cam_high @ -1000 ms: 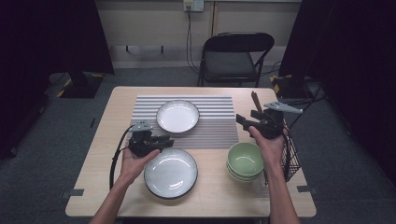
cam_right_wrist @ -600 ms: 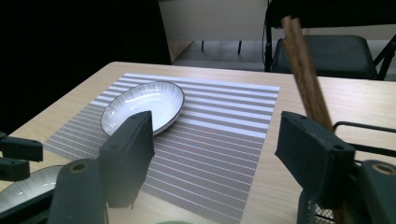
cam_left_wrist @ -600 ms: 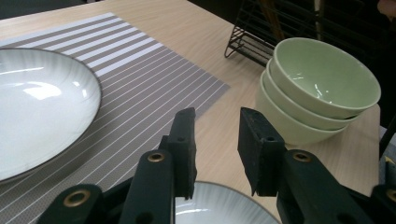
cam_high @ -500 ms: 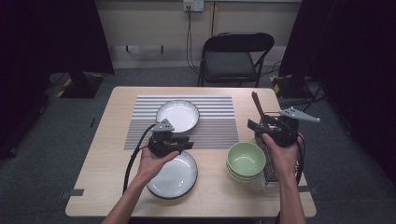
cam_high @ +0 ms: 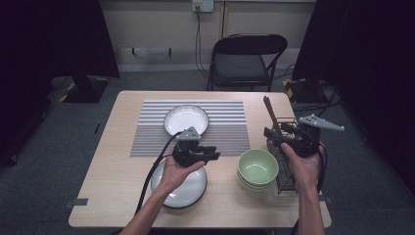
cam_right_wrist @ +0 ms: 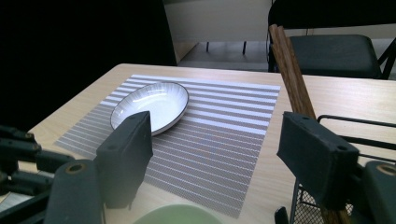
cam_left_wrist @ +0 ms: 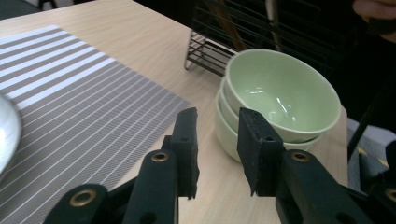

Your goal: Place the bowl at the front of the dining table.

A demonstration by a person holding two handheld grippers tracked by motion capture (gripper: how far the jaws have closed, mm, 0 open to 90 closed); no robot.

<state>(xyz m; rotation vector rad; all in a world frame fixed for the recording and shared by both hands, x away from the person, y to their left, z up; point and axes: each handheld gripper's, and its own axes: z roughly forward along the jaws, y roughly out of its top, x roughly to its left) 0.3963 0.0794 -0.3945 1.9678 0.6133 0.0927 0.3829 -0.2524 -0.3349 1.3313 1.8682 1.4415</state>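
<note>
The left tool (cam_high: 208,155), empty and narrowing, has shifted toward the green bowls (cam_high: 258,168); the right tool (cam_high: 280,135) hangs open by the chopsticks (cam_high: 270,113).

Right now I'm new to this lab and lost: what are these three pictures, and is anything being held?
A person holds a hand-held clamp in each hand: the left gripper and the right gripper. One picture looks down from above; the other two come from cameras riding on each gripper. On the table lie a striped mat with a white plate, a second plate, stacked green bowls and a wire basket with chopsticks. Both grippers are open, holding nothing.
</note>
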